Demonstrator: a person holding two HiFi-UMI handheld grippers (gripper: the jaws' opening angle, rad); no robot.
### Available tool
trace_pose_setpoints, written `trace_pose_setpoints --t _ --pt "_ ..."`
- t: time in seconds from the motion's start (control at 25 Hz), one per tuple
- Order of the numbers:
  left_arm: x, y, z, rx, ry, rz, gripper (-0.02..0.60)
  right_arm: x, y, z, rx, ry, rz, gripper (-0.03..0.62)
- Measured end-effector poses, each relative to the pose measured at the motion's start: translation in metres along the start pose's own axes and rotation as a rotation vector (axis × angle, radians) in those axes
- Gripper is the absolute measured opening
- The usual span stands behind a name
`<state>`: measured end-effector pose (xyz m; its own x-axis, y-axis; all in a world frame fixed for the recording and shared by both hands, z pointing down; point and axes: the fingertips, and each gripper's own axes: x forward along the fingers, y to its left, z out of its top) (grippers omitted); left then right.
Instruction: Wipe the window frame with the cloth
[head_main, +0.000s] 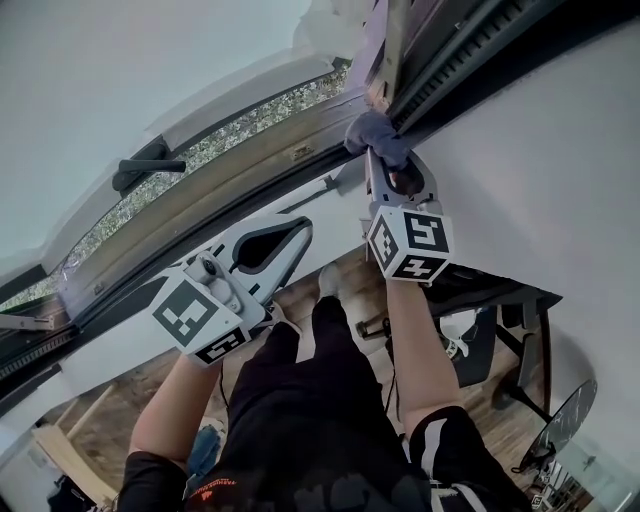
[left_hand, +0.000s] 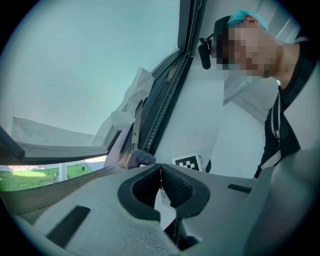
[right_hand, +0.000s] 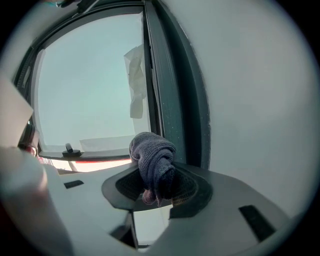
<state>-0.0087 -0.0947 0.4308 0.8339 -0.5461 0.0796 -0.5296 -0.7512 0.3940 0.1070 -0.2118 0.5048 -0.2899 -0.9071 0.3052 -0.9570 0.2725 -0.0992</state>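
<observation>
A bunched purple-grey cloth (head_main: 377, 136) is pressed against the dark window frame (head_main: 470, 60) where its lower rail meets the upright track. My right gripper (head_main: 392, 172) is shut on the cloth (right_hand: 152, 164), which sticks out past the jaws towards the frame's dark track (right_hand: 176, 105). My left gripper (head_main: 296, 232) hangs lower and to the left, off the frame, its jaws closed with nothing between them. From the left gripper view (left_hand: 161, 169) the cloth (left_hand: 139, 159) shows just beyond the jaw tips beside the frame (left_hand: 170, 95).
A black window handle (head_main: 145, 170) sits on the sash at the left. A strip of white film (right_hand: 134, 80) hangs on the glass. White wall (head_main: 560, 170) lies right of the frame. Below are the person's legs, a wooden floor and a dark desk (head_main: 500, 300).
</observation>
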Motion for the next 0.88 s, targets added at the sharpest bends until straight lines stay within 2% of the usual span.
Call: trace_pose_setpoints --t 0.28,0.48,0.72,0.88 --pt "-0.006 -0.002 0.007 0.008 -0.011 0.005 0.020 0.004 -0.007 -0.017 0.012 0.041 -0.014 0.130" --pt "-0.013 -0.008 0.013 0.016 -0.017 0.004 0.020 0.002 -0.006 -0.015 0.002 0.056 -0.018 0.130" --pt "-0.020 -0.017 0.038 0.050 -0.055 -0.010 0.020 -0.017 0.008 0.028 -0.031 -0.001 -0.003 0.129" --pt "-0.026 -0.024 0.064 0.085 -0.087 -0.020 0.021 -0.042 0.019 0.082 -0.074 -0.093 0.010 0.129"
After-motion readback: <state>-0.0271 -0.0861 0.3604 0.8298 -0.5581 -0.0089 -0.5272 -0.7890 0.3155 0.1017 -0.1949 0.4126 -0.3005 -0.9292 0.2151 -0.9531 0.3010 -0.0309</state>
